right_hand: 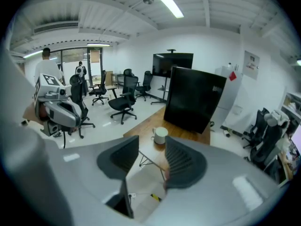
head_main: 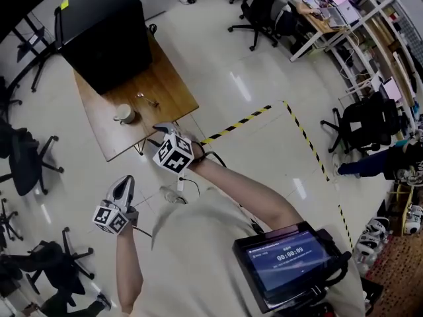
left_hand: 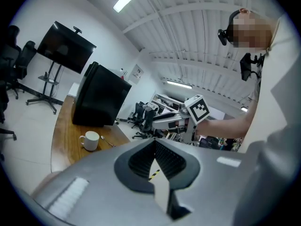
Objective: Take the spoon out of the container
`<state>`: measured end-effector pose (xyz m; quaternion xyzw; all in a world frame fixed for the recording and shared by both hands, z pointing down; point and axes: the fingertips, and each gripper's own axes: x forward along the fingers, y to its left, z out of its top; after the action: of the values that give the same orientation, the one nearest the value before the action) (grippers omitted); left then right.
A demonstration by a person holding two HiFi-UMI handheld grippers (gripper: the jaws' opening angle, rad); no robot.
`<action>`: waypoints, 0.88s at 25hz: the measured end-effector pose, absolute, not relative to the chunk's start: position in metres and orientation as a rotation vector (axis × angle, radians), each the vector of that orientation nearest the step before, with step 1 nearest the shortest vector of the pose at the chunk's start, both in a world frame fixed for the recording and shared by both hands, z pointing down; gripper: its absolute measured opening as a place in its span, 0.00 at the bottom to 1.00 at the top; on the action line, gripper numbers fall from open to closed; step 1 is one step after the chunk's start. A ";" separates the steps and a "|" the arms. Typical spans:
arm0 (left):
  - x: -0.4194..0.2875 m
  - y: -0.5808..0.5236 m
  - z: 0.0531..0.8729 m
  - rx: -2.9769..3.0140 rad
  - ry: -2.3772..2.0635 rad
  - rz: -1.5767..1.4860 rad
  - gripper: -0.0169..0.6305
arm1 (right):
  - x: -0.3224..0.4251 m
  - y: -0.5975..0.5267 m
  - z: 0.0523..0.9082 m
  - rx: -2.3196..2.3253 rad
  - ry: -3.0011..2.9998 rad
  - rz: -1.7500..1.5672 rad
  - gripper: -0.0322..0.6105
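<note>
Chairs point(head_main: 26, 157) stand left. Left gripper point(head_main: 123, 185), clenched and empty, hangs off the table point(head_main: 165, 88). Cup point(head_main: 124, 113) sits near a black box point(head_main: 102, 32); spoon point(head_main: 148, 100) lies on the wood just right of it. Right gripper point(head_main: 165, 129), released and empty, hovers over the table's near edge.

One cup point(head_main: 124, 113), one spoon point(head_main: 148, 100), one black box point(head_main: 102, 28), one table point(head_main: 173, 84), two grippers point(head_main: 123, 187) point(head_main: 164, 129).

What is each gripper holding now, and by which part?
Nothing. Left gripper and right gripper are both empty; the spoon lies on the table beside the mug.
</note>
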<state>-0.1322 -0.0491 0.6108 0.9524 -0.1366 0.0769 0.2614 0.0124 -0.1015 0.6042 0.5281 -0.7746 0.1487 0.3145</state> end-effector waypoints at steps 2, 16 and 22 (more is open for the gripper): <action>-0.124 -0.044 0.611 2.542 -0.418 0.217 0.03 | 0.016 -0.089 0.601 1.376 -2.046 0.417 0.32; -0.055 0.101 0.643 2.403 -0.605 0.323 0.03 | 0.089 0.074 0.609 1.300 -2.086 0.489 0.29; -0.046 0.155 0.649 2.337 -0.648 0.270 0.03 | 0.102 0.126 0.626 1.284 -2.089 0.511 0.29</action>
<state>-0.0456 0.1549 0.6492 0.8993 -0.2495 0.1040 0.3437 0.1017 0.1258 0.6262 0.4867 -0.7922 0.1938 0.3130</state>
